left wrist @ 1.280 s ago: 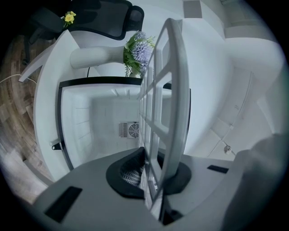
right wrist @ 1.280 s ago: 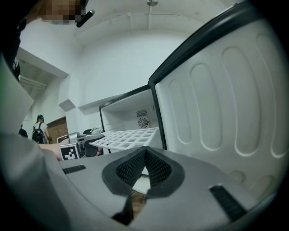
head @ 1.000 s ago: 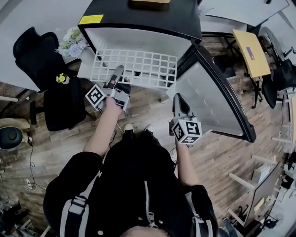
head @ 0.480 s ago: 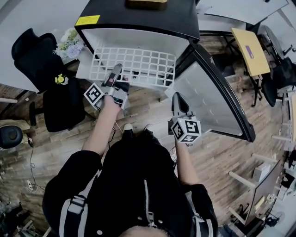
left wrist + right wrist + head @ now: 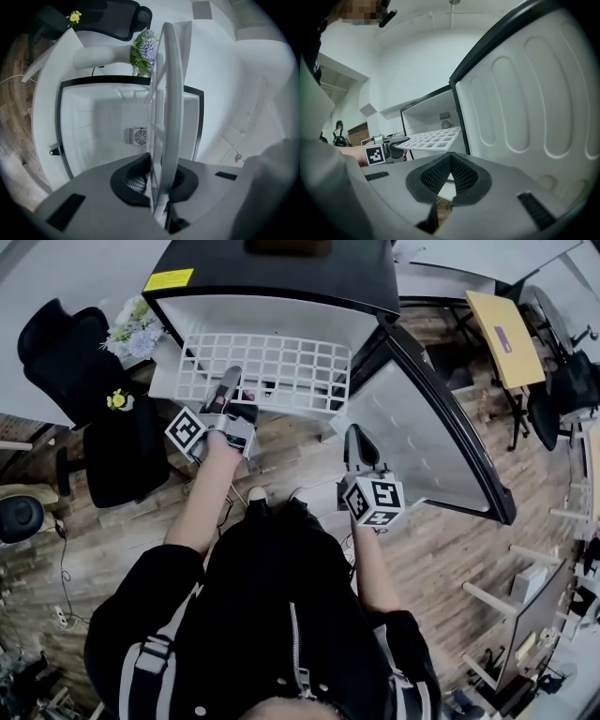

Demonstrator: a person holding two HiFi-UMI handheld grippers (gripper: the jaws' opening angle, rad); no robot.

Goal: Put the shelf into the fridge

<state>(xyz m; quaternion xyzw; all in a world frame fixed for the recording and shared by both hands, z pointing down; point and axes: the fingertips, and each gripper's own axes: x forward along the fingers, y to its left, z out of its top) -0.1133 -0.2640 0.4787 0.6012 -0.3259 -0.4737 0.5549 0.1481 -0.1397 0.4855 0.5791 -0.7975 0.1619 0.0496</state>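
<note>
1. While the fridge (image 5: 272,317) stands open with its door (image 5: 412,437) swung out to the right, the white grid shelf (image 5: 281,371) hangs level at the mouth of the cavity. Its far edge is at or just past the opening; how deep it reaches I cannot tell.
2. The left tongs (image 5: 228,382) are clenched on the shelf's near edge, toward its left end, with the pads pressing the rim from either side. Seen along them, the grid runs edge-on straight ahead into the white interior, toward the round fan vent (image 5: 140,136) on the back wall.
3. The right tongs (image 5: 357,442) are clenched on nothing. They hang lower and to the right, just beside the door's inner face and well apart from the shelf.
4. The shelf's long axis lies side to side across the fridge's mouth, so the push should run along its short axis, straight away from the left tongs.
5. The left hand alone carries the shelf, off-centre, so I judge the free right end may sag and catch the side wall. The right tongs are nearer that end and could steady it.
</note>
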